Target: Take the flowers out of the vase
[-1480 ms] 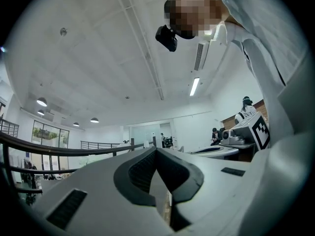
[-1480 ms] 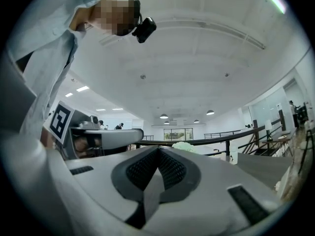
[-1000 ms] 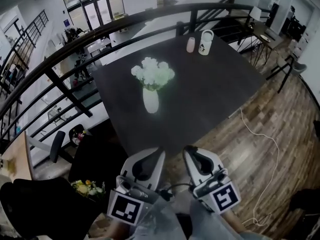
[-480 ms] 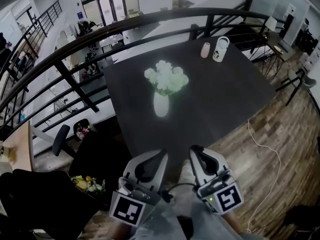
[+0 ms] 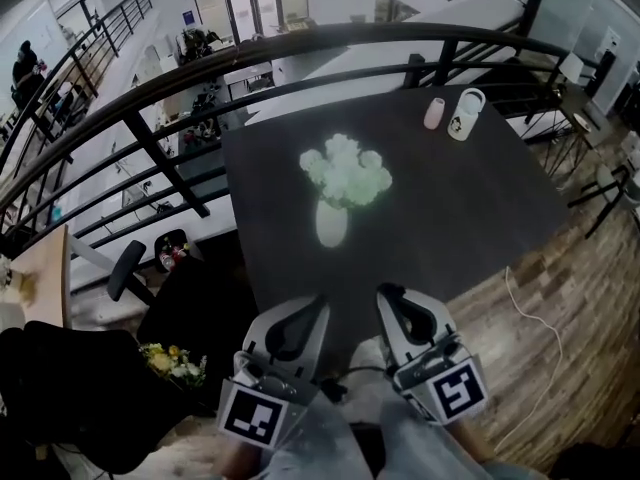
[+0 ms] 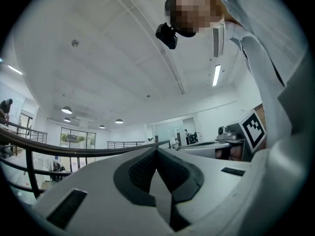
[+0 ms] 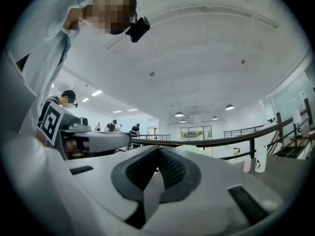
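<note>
A white vase (image 5: 332,224) with a bunch of white flowers (image 5: 346,170) stands upright on the dark table (image 5: 470,198), near its left edge. Both grippers are held side by side in front of the table's near edge, well short of the vase. My left gripper (image 5: 312,304) (image 6: 157,151) is shut with nothing between its pads. My right gripper (image 5: 388,294) (image 7: 158,149) is also shut and empty. In the right gripper view the tops of the flowers (image 7: 197,150) just show above the jaws.
A pink cup (image 5: 434,114) and a white mug (image 5: 466,114) stand at the table's far right corner. A black railing (image 5: 300,53) runs behind and left of the table. An office chair (image 5: 125,268) and another bunch of flowers (image 5: 172,363) are at lower left. A white cable (image 5: 540,338) lies on the wood floor.
The table and vase have drifted right and down in the head view, closer to the grippers. Both grippers stay shut and side by side.
</note>
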Motion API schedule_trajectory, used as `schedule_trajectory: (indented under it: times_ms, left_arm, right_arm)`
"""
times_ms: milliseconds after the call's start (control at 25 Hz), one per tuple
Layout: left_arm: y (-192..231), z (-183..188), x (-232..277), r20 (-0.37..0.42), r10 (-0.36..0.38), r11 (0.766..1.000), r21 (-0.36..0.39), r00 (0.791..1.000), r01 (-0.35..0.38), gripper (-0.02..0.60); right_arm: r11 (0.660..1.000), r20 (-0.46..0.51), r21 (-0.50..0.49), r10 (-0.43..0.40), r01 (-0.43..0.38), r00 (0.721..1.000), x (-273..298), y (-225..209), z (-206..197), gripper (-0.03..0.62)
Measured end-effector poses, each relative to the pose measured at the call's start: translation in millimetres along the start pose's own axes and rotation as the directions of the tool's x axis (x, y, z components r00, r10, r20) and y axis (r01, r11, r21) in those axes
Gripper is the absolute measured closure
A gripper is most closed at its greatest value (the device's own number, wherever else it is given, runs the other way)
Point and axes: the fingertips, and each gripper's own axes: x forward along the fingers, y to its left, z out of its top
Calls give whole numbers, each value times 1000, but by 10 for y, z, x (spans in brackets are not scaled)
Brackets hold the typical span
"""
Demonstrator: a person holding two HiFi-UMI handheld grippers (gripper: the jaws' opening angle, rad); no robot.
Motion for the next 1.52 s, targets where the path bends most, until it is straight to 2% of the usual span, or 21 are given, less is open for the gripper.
schedule_trajectory:
  times_ms: [360,640,720,800,920,1080,1160,1200,1520]
  left_arm:
    - [309,8,343,-4,126,992,-1,992,-126,579]
    - [450,-5,558,-11,216,976,0,976,-216,579]
    - [487,19,596,-17,240,971,-1,971,-240,579]
    - [527,53,629,-25,266,964,-3,964,-266,578]
    - [576,64,682,-33,305,952,2,952,-305,580]
    - [631,31,710,-43,359,933,-9,932,-360,580]
    - [645,8,713,-50,380,925,-10,924,-381,579]
    - [647,-2,722,-54,387,922,-9,921,-388,580]
    - [602,-67,840,-89,426,904,-4,900,-428,579]
  right_arm:
    - [996,-38,0,86,-86,996,389,-393,-40,594]
    - [990,-114,11,140,-139,984,587,-678,-321,594]
    - [988,-137,35,156,-152,978,648,-740,-402,592]
    - [984,-156,71,174,-164,972,710,-800,-493,559]
    - [977,-187,108,203,-185,961,792,-893,-693,559]
    - [966,-251,172,233,-194,940,879,-970,-988,473]
    - [960,-266,188,251,-205,931,931,-982,-1083,468]
    - [957,-272,195,261,-212,926,960,-988,-1127,444]
    - [927,-264,247,343,-281,901,1216,-1035,-1320,320]
